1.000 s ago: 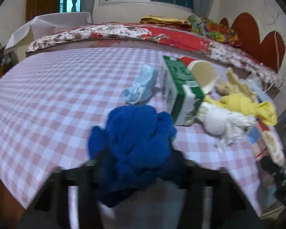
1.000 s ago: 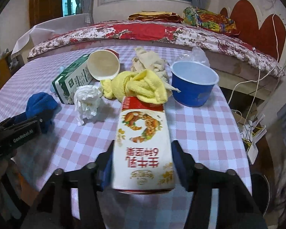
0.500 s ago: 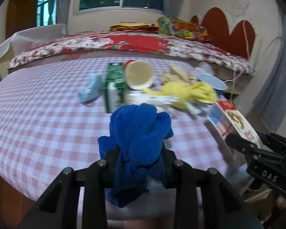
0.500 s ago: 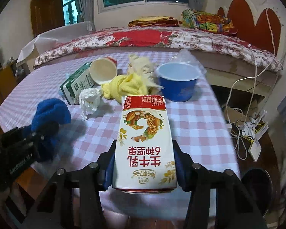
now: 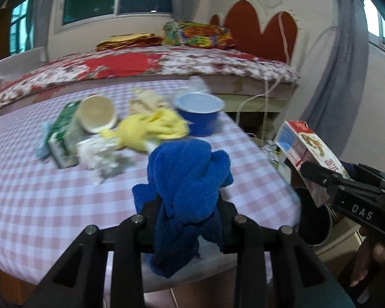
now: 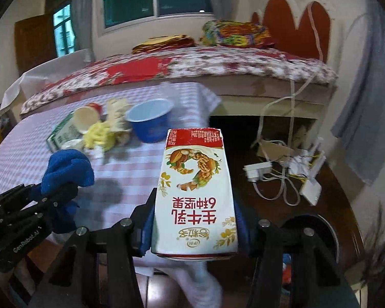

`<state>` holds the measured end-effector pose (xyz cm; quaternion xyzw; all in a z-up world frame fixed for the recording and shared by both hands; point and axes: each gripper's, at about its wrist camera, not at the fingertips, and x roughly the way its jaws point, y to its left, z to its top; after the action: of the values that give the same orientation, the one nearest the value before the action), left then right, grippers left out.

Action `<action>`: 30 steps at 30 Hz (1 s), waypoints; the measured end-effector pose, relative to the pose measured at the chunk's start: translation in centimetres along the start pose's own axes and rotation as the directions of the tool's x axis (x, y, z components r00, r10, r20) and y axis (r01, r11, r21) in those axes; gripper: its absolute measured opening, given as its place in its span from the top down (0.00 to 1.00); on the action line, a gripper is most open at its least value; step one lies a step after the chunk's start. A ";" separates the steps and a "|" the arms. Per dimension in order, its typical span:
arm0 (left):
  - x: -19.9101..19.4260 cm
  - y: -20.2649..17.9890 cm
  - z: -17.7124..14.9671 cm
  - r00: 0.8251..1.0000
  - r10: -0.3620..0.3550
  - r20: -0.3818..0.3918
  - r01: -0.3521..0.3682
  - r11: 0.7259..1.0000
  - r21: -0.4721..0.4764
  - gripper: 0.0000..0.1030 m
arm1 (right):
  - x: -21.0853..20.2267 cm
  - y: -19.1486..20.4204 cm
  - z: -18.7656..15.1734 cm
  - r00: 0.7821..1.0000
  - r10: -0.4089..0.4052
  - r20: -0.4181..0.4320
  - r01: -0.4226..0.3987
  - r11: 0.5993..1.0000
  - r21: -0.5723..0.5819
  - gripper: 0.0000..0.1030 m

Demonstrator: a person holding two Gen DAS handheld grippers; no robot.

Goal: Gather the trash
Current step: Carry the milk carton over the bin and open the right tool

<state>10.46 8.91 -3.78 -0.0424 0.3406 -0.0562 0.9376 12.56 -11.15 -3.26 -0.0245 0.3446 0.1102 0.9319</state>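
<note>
My left tongs (image 5: 187,213) are clamped on a blue cloth (image 5: 190,177), held off the near edge of the table (image 5: 51,200). My right tongs (image 6: 195,233) grip a milk carton (image 6: 195,192) past the table's right corner, above a dark bin (image 6: 318,228). A blue bowl (image 5: 199,113), yellow cloth (image 5: 148,128), paper cup (image 5: 97,113) and green carton (image 5: 61,138) lie on the table.

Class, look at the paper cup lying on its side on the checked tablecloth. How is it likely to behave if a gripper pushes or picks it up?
The paper cup lies on its side, open mouth showing, so a push would probably roll it. It rests against the green carton, which may stop it rolling that way. It looks empty and thin-walled, so it is likely light and easily crushed.
</note>
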 end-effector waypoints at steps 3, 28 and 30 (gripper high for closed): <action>0.5 -1.5 0.4 0.999 -0.038 -0.004 0.038 0.999 0.030 0.68 | -0.5 -1.9 -0.5 0.999 -0.043 -0.005 0.043 0.999 0.014 0.47; 2.3 -14.0 0.4 0.964 -0.249 -0.091 0.264 0.937 0.229 0.68 | -5.0 -15.0 -5.5 0.971 -0.235 -0.041 0.239 0.957 0.165 0.47; 2.6 -15.4 0.1 0.960 -0.260 -0.105 0.278 0.930 0.240 0.68 | -5.3 -16.3 -6.3 0.967 -0.248 -0.050 0.253 0.952 0.169 0.47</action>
<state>11.29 -6.63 -3.52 0.0330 0.3549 -0.2285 0.9060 8.28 -28.81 -5.18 0.0121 0.3603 -0.0399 0.9319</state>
